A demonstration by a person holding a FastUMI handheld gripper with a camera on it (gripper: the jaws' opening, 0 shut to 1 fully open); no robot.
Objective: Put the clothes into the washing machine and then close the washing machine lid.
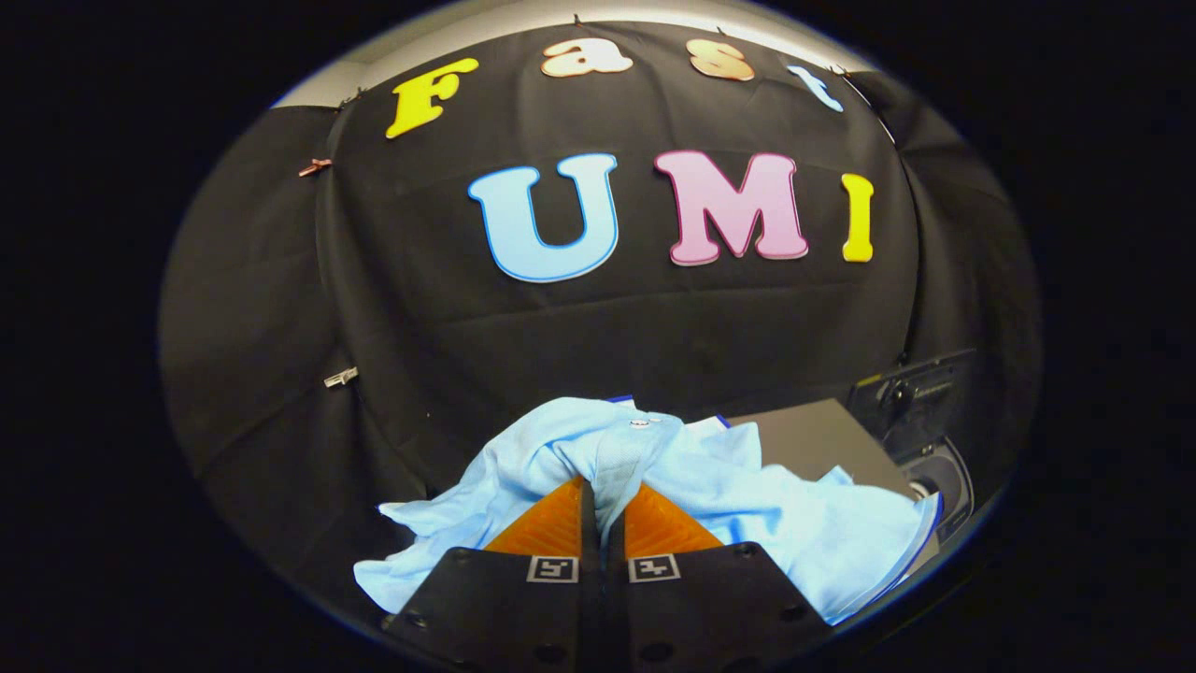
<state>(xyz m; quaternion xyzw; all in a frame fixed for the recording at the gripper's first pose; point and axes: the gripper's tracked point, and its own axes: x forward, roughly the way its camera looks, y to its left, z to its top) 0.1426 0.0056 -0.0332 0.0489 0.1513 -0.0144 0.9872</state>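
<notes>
We start at the gripper (603, 500): its two fingers stand almost together, and a pleat of the light blue garment (747, 505) is pinched between them, so we read it as clenched on the cloth. The fold rises between the fingertips into a small peak just ahead of them, where a tiny pale button or snap (641, 422) sits on the fabric.

From that pinch the garment spreads to both sides of the fingers, one flap trailing off to the left over the dark cloth, the larger part lying to the right and beyond. Whether it hangs free or partly rests on something below, we cannot tell.

The fabric looks thin, with a fine knit or mesh grain near the peak, and a darker blue edging shows at its far hem. We judge it light, limp and not fragile; it will sag and swing from whatever point is held, so a bunched fold near the middle, as here, gives the surest grip.

Beyond the garment to the right lies a flat grey panel (813, 439), smooth and rigid, and further right a dark control block (920, 388) and a rounded opening (944, 477), which we take for the washing machine. The garment is not yet inside it
</notes>
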